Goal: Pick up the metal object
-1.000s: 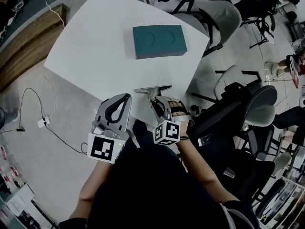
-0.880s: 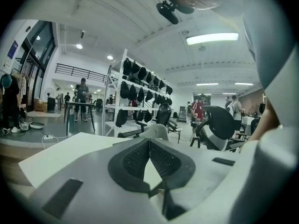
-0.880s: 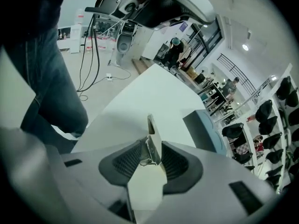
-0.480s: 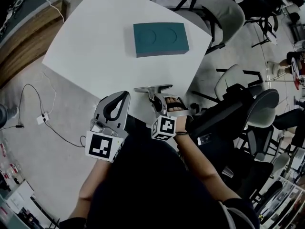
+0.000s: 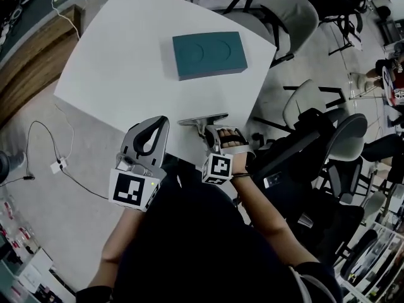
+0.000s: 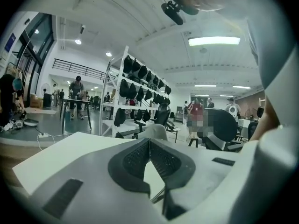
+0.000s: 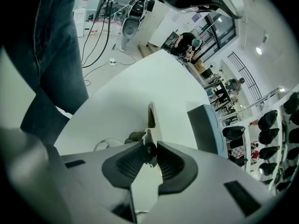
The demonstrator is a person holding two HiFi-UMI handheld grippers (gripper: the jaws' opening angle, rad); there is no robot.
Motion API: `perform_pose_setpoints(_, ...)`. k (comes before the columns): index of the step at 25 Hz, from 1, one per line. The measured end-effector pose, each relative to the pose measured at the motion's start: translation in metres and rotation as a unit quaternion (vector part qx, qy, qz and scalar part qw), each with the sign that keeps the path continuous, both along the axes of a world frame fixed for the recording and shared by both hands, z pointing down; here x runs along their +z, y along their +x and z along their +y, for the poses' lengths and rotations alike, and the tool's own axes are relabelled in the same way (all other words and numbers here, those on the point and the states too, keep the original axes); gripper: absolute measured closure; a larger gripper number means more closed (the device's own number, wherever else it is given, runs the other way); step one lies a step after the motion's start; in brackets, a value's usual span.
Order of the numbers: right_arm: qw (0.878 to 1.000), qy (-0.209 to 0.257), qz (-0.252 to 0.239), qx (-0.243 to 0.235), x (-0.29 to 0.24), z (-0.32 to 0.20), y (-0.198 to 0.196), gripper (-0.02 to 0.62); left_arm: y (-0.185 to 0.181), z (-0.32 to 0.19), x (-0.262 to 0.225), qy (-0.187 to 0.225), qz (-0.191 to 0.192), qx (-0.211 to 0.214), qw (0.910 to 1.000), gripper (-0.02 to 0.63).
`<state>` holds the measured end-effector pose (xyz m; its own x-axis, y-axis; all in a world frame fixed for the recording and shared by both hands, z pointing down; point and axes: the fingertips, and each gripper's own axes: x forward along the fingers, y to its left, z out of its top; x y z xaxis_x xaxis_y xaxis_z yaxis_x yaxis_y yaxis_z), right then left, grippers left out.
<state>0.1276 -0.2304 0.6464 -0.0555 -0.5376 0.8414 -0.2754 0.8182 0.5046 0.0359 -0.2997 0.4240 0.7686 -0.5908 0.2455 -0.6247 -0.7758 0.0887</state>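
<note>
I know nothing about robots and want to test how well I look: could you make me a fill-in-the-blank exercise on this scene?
The teal rectangular block has ____ round recesses in its top.
The right gripper, its jaws just closing, grips the flat metal object on the white ____.
The left gripper holds ____.
Missing words: two; table; nothing.

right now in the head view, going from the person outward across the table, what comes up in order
right gripper, whose jaws have just been closing with the next thing between them → metal object → teal block → grey chair past the far edge of the table
</note>
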Motion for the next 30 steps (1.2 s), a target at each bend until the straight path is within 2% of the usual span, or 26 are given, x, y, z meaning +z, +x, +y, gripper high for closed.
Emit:
perform_pose_setpoints(5, 1.000, 0.025, 0.006, 0.001, -0.011, -0.008, 0.001, 0.555, 0.003, -0.006, -0.001, -0.003, 0.005, 0.015, 0.9999, 0.580)
perform_pose_setpoints(11, 0.999, 0.042, 0.002, 0.016, -0.024, -0.017, 0.004, 0.568, 0.006, -0.011, -0.004, 0.002, 0.011, 0.036, 0.9993, 0.580)
perform_pose_setpoints(17, 0.991, 0.118, -0.024, 0.052, -0.078, -0.032, 0.005, 0.568, 0.007, -0.013, -0.011, 0.011, 0.018, 0.050, 0.9985, 0.580)
perform_pose_setpoints(24, 0.959, 0.233, -0.098, 0.129, -0.172, -0.048, 0.014, 0.568, 0.019, -0.014, -0.026, 0.031, 0.029, 0.071, 0.9966, 0.580)
perform_pose_setpoints(30, 0.917, 0.323, -0.157, 0.175, -0.247, -0.053, 0.024, 0.568, 0.030, -0.016, -0.048, 0.055, 0.049, 0.085, 0.9937, 0.580)
